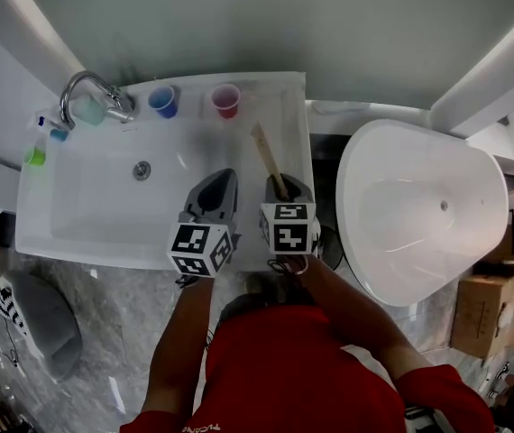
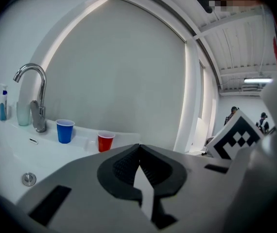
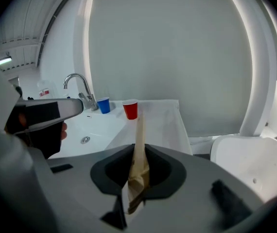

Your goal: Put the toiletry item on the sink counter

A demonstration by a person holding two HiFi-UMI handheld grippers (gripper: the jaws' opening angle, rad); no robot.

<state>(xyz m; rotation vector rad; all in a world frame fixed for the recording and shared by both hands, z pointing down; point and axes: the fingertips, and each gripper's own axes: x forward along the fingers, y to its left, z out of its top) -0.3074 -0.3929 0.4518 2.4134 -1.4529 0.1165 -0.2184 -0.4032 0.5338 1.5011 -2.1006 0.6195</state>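
right gripper: jaws nearly together, clamped on the lower end of the toiletry item, a long thin thing in a tan paper sleeve. the item sticks out past the jaw tips, leaning toward the back wall. from the head view it sits in the air over the flat strip of counter to the right of the basin, gripped only at its near end, not lying on the counter.

left gripper: jaws closed tip to tip, nothing between them. it's just left of the right gripper, over the front right part of the basin.

further out: red cup and blue cup stand upright on the back ledge, apart from each other. faucet is at the back left corner with a clear tumbler just beside it. spray bottle and green cup are on the left ledge. white tub is off to the right of the sink.
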